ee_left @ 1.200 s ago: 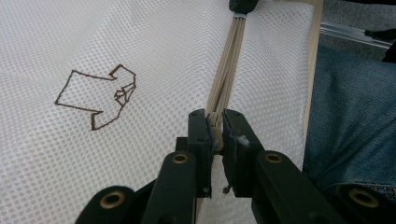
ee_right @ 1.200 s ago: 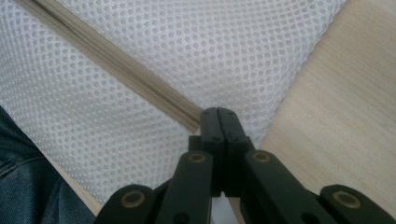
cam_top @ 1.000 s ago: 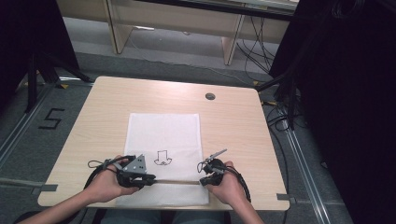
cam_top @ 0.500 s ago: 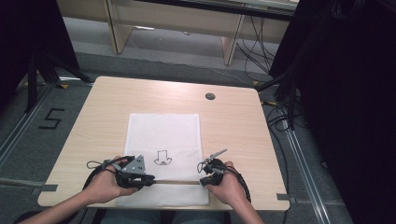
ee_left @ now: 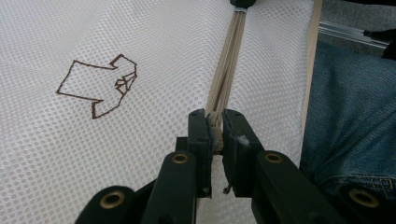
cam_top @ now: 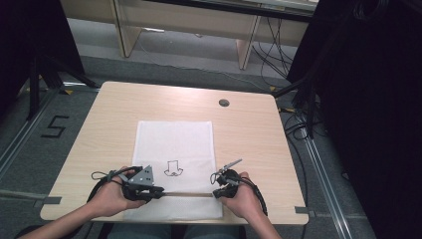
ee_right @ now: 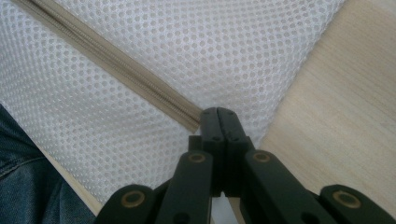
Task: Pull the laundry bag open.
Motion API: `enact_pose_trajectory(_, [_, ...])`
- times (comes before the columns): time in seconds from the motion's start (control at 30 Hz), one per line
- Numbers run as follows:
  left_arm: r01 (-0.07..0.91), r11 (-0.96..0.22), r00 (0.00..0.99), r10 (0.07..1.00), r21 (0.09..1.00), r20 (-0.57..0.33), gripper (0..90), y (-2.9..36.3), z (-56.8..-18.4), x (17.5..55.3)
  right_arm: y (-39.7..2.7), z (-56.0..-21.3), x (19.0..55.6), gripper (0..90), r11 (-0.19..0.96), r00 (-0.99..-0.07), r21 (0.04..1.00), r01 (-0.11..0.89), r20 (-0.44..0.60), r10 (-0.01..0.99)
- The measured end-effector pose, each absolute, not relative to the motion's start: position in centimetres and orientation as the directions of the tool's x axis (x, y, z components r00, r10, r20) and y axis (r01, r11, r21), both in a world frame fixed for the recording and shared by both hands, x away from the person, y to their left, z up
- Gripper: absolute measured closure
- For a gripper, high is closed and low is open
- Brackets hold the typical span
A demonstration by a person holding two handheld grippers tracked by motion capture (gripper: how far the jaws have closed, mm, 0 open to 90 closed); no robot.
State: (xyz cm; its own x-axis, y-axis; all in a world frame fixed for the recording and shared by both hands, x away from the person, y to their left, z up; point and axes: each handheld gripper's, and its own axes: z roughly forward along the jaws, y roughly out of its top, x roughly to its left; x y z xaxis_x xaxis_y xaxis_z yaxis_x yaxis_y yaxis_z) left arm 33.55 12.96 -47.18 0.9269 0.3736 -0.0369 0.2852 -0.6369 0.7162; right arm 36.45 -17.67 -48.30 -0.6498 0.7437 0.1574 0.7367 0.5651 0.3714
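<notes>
One white mesh laundry bag (cam_top: pixel 175 164) lies on the table (cam_top: pixel 249 139), toward its 6 o'clock edge. One beige zipper (cam_top: pixel 186 194) crosses it. Two grippers: the left gripper (ee_left: pixel 215 125) jaws pinch the zipper pull (ee_left: pixel 215 122); the right gripper (ee_right: pixel 218 113) jaws are clamped on the zipper's end.

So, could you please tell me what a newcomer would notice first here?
A white mesh bag lies flat on the wooden table, a small brown outline drawing at its middle. Near the table's front edge, the left tool and right tool each pinch an end of its beige zipper.
</notes>
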Motion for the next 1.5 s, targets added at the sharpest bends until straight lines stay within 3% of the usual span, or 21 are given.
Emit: enact_pose_trajectory(1.5, [0.316,-0.620,0.916,0.396,0.718,-0.061,81.9,14.6,-47.4,33.4,-17.7,-48.3,36.4,90.0,0.565,-0.649,0.370,0.737,0.159,0.744])
